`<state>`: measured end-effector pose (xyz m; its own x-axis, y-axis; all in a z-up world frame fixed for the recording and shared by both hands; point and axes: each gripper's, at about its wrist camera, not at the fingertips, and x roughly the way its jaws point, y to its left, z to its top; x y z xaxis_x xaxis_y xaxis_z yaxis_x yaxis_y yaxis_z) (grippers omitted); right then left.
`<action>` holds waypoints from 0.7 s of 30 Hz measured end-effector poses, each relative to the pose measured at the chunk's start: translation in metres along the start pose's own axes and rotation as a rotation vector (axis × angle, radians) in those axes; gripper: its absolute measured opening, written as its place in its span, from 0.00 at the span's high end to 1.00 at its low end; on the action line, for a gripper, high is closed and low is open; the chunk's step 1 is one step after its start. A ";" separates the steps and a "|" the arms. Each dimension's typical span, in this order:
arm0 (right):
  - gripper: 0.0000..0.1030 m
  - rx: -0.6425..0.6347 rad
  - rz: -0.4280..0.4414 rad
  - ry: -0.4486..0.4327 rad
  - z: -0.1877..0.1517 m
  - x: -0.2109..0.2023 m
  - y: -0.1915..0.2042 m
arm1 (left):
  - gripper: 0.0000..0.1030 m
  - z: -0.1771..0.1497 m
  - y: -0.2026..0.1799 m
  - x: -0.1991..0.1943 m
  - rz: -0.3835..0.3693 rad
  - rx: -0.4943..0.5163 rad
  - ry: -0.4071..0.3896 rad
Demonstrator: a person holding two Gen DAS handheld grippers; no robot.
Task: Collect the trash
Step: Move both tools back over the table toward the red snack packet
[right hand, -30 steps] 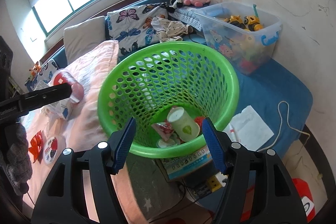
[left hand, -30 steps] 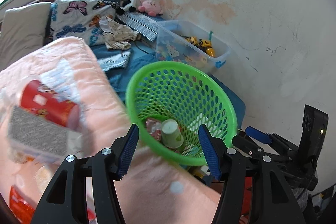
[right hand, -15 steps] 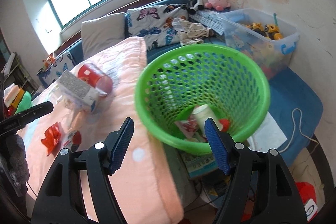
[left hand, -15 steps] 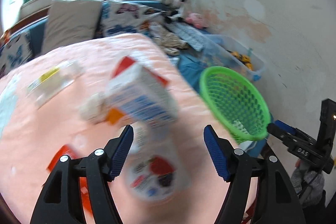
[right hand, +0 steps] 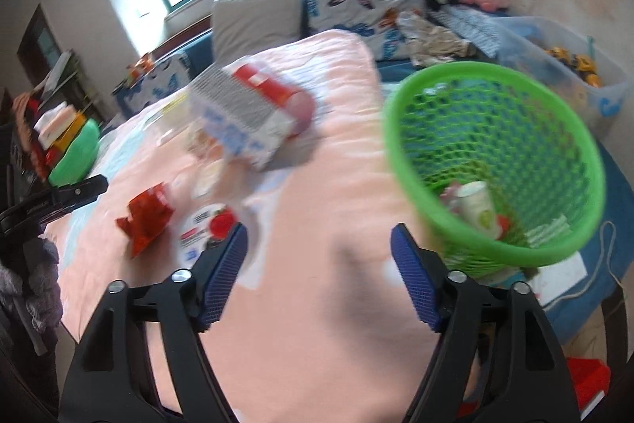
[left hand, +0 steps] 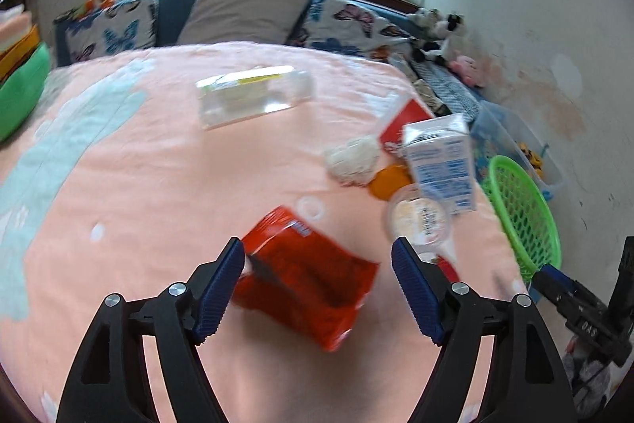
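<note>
Wrapper [left hand: 305, 280] on blanket [left hand: 158, 193], basket [left hand: 523, 217] rightward

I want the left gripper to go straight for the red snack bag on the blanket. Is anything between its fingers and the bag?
Nothing visible is. The left gripper is open, with the red snack bag lying on the pink blanket right between and ahead of its fingers. The lidded cup sits off to the right, outside that path.

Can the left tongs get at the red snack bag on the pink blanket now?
Probably yes. The left tongs are open, the red snack bag lies between the tips, and nothing covers it.
</note>
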<state>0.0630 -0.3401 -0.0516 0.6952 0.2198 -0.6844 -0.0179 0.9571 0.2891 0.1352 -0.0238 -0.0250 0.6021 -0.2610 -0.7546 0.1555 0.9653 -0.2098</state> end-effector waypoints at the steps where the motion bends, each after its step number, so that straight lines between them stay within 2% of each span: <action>1: 0.25 -0.016 0.011 0.008 -0.001 0.004 0.007 | 0.28 -0.003 0.007 -0.001 0.004 -0.018 0.007; 4: 0.25 -0.063 0.041 0.029 -0.002 0.015 0.027 | 0.27 -0.010 0.021 -0.005 0.018 -0.053 0.016; 6: 0.20 -0.100 0.060 0.047 -0.003 0.023 0.041 | 0.27 -0.013 0.030 -0.005 0.022 -0.077 0.021; 11: 0.15 -0.186 0.094 0.088 -0.004 0.044 0.066 | 0.25 -0.021 0.041 -0.004 0.022 -0.127 0.047; 14: 0.13 -0.231 0.110 0.113 -0.007 0.059 0.076 | 0.20 -0.024 0.044 -0.001 0.023 -0.146 0.064; 21: 0.10 -0.307 0.110 0.136 -0.005 0.081 0.090 | 0.19 -0.026 0.055 0.016 0.002 -0.243 0.114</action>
<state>0.1139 -0.2347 -0.0847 0.5757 0.3283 -0.7488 -0.3172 0.9338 0.1655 0.1329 0.0247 -0.0650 0.5080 -0.2714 -0.8175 -0.0464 0.9391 -0.3406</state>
